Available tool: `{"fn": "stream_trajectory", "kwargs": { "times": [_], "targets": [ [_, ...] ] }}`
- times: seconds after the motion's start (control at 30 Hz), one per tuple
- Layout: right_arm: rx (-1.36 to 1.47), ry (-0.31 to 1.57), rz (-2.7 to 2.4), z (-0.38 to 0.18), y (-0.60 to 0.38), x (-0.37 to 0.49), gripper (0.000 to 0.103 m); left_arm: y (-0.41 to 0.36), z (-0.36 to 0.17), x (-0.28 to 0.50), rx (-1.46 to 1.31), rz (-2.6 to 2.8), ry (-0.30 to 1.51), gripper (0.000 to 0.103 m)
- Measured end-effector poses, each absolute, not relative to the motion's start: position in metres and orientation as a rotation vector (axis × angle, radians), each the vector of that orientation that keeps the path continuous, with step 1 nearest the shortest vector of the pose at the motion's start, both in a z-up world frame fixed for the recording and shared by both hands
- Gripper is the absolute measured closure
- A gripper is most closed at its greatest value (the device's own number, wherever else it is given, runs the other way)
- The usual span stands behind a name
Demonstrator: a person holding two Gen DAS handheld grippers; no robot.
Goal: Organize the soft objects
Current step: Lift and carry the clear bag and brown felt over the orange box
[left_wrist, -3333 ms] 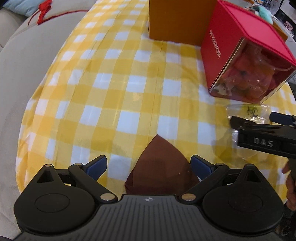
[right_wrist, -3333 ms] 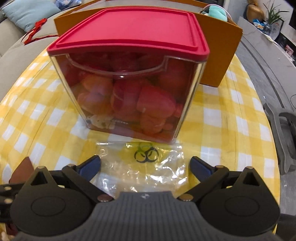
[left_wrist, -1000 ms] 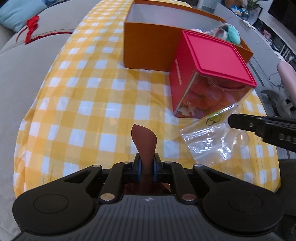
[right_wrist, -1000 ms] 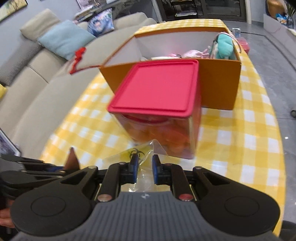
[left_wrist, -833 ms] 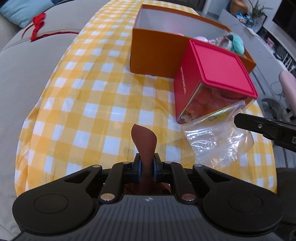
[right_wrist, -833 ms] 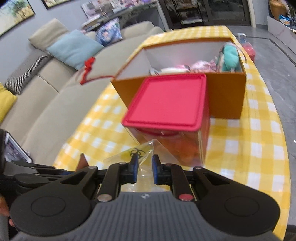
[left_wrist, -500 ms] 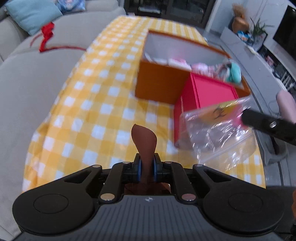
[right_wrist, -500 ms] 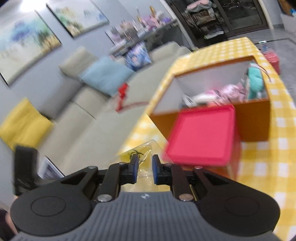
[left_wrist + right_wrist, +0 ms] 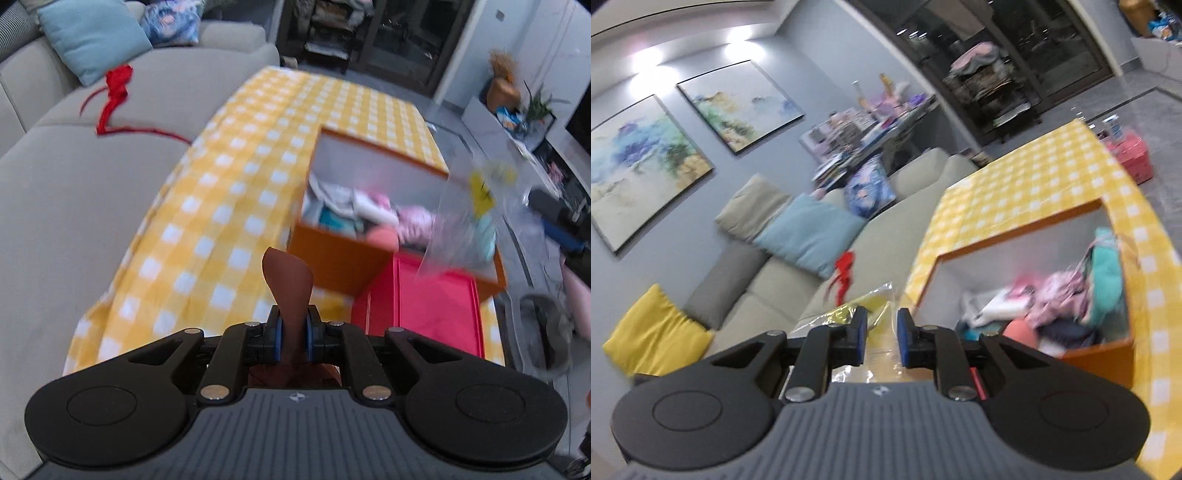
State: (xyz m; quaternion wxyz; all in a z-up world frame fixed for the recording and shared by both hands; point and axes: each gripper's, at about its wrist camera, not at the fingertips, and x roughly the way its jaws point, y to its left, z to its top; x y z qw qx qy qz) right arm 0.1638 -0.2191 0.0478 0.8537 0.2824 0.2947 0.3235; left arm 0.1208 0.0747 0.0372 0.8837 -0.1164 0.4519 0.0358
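Left gripper [image 9: 293, 328] pinches brown cloth [image 9: 286, 284]; right gripper's [image 9: 881, 332] jaws are opening around the clear bag [image 9: 871, 306]. Both items remain outside the orange box [image 9: 332, 254], mid-frame, already part-filled.

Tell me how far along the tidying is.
Partly done: the orange box already holds soft things. In hand: the left gripper pinches a brown cloth; the right gripper, jaws opening, has the clear bag between them. Neither is in the box yet.
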Motion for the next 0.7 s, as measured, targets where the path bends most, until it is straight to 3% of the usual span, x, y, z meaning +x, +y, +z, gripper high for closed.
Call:
{"fn": "stream_trajectory", "kwargs": {
  "times": [0.4, 0.5, 0.57, 0.7],
  "targets": [
    [0.554, 0.566, 0.496, 0.019, -0.24, 0.249, 0.089, 0.068, 0.042, 0.206, -0.27, 0.042, 0.915, 0.09],
    [0.552, 0.619, 0.503, 0.007, -0.244, 0.263, 0.083, 0.063, 0.04, 0.217, -0.239, 0.05, 0.91, 0.09],
    [0.502, 0.65, 0.548, 0.006, -0.243, 0.265, 0.07, 0.062, 0.038, 0.217, -0.24, 0.059, 0.904, 0.09],
    [0.35, 0.713, 0.585, 0.005, -0.235, 0.259, 0.066, 0.068, 0.034, 0.209, -0.264, 0.081, 0.898, 0.09]
  ]
}}
